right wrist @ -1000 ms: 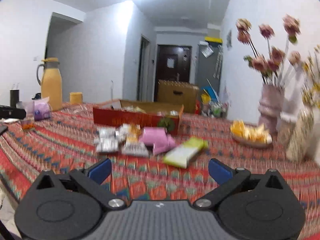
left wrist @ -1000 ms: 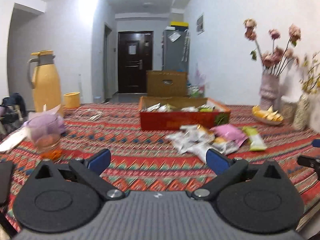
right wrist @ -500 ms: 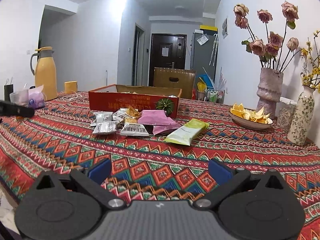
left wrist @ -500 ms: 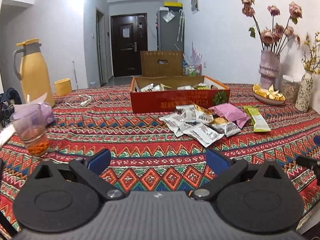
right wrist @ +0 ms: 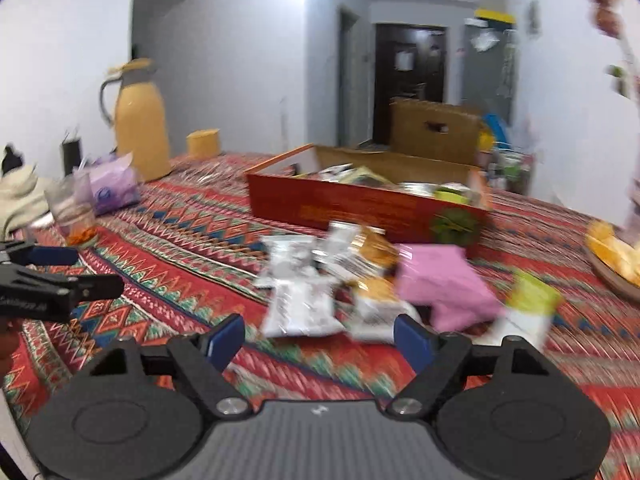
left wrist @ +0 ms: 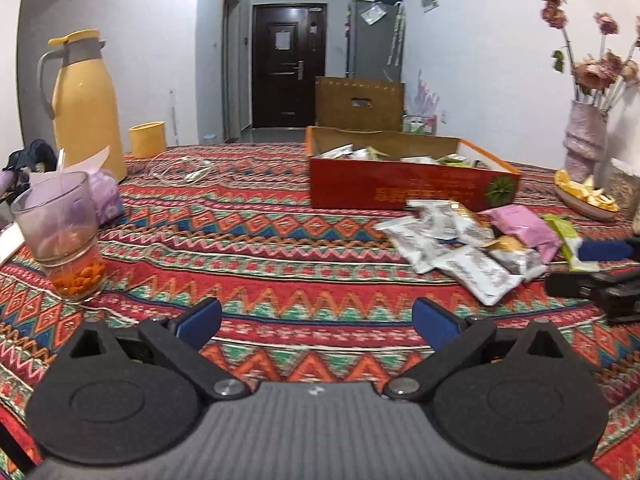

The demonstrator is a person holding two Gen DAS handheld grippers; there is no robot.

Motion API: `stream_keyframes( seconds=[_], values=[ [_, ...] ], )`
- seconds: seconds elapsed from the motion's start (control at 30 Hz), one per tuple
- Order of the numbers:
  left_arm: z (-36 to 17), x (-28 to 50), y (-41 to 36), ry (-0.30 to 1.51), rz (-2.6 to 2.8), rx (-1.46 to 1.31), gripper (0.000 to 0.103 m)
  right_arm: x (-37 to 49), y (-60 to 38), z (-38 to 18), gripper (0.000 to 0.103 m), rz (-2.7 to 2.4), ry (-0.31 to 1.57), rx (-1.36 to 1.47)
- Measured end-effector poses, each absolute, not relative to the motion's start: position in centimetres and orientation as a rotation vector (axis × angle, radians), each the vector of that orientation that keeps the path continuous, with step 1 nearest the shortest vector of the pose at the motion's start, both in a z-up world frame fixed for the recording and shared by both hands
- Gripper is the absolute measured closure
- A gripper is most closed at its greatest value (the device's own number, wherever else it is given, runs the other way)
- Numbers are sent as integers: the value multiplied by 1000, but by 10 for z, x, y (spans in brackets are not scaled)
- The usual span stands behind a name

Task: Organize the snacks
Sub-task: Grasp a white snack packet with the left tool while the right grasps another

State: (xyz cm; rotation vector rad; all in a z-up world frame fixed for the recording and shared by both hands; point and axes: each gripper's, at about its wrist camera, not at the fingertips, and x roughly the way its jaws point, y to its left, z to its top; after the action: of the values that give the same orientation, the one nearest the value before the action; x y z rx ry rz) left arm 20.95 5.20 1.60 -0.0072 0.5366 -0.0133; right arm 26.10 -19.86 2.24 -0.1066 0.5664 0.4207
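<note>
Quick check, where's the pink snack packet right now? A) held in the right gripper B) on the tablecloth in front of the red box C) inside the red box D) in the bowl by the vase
B: the pink snack packet lies on the tablecloth among the loose packets, just in front of the red box, and no gripper touches it.

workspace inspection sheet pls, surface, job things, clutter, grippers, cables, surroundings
surface: table under a patterned red cloth.
job's things: red box already holding some packets; loose snack pile in front of it, with a pink packet and a green packet.
clutter: glass, yellow jug, yellow cup, fruit dish, flower vase.
grippers: left gripper open, empty; right gripper open, jaws have just been closing, nothing between them.
cables: white cord coiled near the jug.
surroundings: dark door, fridge.
</note>
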Motion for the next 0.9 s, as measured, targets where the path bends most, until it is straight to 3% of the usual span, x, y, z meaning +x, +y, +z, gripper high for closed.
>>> stream_keyframes(
  seconds=[0.3, 0.33, 0.4, 0.43, 0.53, 0.73, 0.9],
  values=[
    [13, 221, 76, 567, 51, -16, 0, 334, -140, -16, 34, 427, 677, -251],
    [13, 224, 75, 574, 43, -20, 0, 335, -144, -17, 38, 437, 677, -213],
    [17, 236, 67, 594, 20, -32, 0, 336, -151, -18, 60, 471, 689, -156],
    [20, 243, 60, 599, 1, -36, 0, 332, -155, -18, 63, 491, 679, -144],
    [28, 267, 33, 587, -77, -48, 2, 314, -169, -12, 63, 490, 655, -126],
    [14, 337, -34, 665, -117, -75, 27, 267, -240, 14, 63, 406, 551, 37],
    [-11, 377, -66, 700, -18, -31, 37, 240, -289, 11, 62, 300, 554, 90]
  ],
)
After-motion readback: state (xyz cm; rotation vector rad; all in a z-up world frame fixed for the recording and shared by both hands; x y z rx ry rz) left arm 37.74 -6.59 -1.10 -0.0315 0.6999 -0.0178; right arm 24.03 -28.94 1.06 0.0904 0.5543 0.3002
